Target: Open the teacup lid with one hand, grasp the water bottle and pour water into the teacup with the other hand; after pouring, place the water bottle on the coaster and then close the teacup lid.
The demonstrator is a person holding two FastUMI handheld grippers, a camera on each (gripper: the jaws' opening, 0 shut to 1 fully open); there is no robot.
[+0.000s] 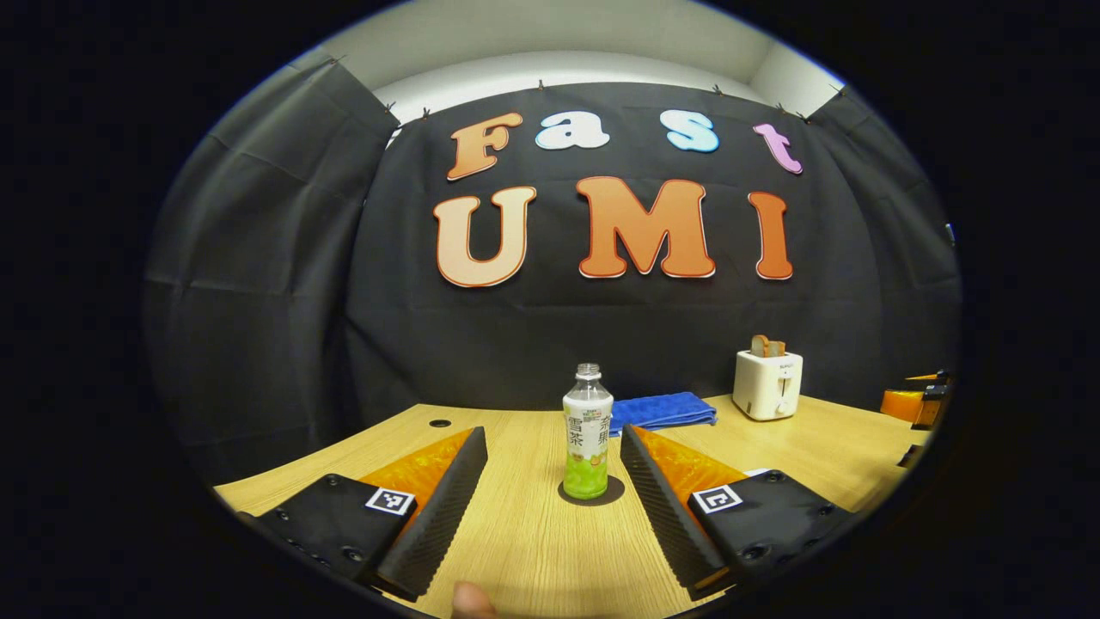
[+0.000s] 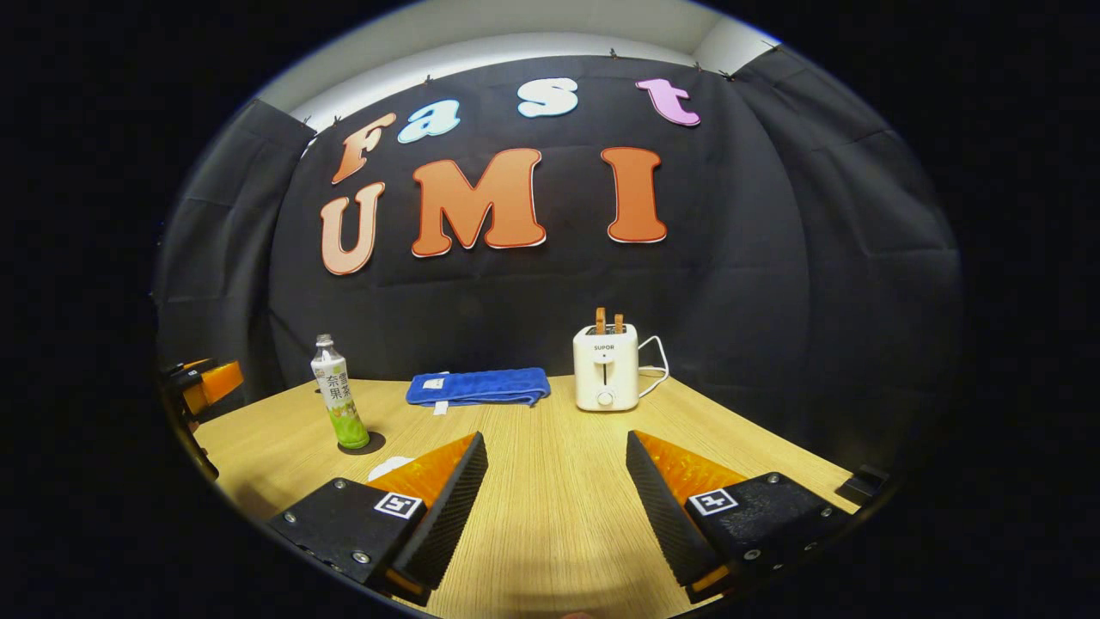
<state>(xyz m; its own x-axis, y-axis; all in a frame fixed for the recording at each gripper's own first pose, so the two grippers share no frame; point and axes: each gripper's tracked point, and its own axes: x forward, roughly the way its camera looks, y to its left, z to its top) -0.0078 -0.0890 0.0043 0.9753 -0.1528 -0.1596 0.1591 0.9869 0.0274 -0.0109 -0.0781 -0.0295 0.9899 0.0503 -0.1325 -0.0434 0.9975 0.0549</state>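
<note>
A clear water bottle [image 1: 587, 434] with green drink at its bottom stands upright on a dark round coaster [image 1: 593, 496] in the middle of the wooden table. My left gripper [image 1: 553, 434] is open, short of the bottle, which shows between its fingers. In the right gripper view the same bottle [image 2: 339, 395] and coaster [image 2: 368, 445] stand at the far left. My right gripper [image 2: 555, 438] is open over bare table with nothing between its fingers. A small white thing [image 2: 385, 468] peeks out behind its left finger; I cannot tell what it is.
A folded blue towel [image 1: 663, 411] [image 2: 479, 387] lies at the back of the table. Beside it stands a white toaster [image 1: 767, 384] [image 2: 606, 367] with bread in its slots. The other gripper shows at each view's edge [image 1: 919, 400] [image 2: 206, 383].
</note>
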